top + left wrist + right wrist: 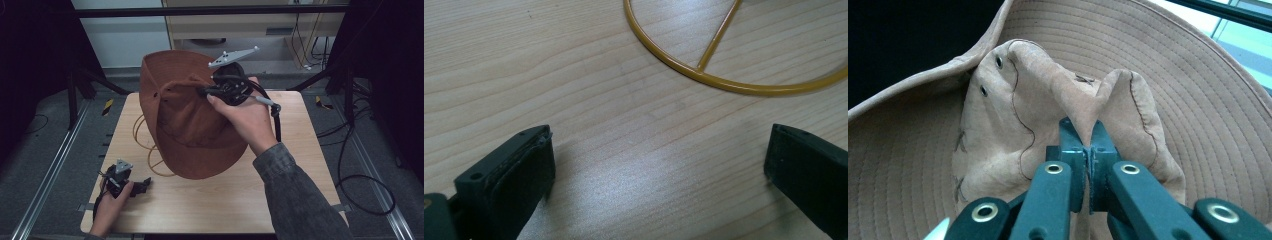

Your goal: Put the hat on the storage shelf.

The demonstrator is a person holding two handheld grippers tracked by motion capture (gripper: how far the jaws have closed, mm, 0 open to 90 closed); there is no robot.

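A brown wide-brimmed hat [185,120] hangs tilted above the wooden table [225,200], lifted by its crown. My right gripper [207,91] is shut on a pinched fold of the crown [1088,107], with the brim [1198,80] spreading behind it. Under the hat a yellow wire stand [145,145] rests on the table; its ring and a spoke [719,80] lie ahead of my left gripper. My left gripper [145,184] rests near the table's front left corner, jaws wide apart with bare wood between them [659,170].
Black cables [360,165] trail across the floor to the right of the table. Metal frame rails [50,170] run along both sides. A cabinet [250,25] stands beyond the far edge.
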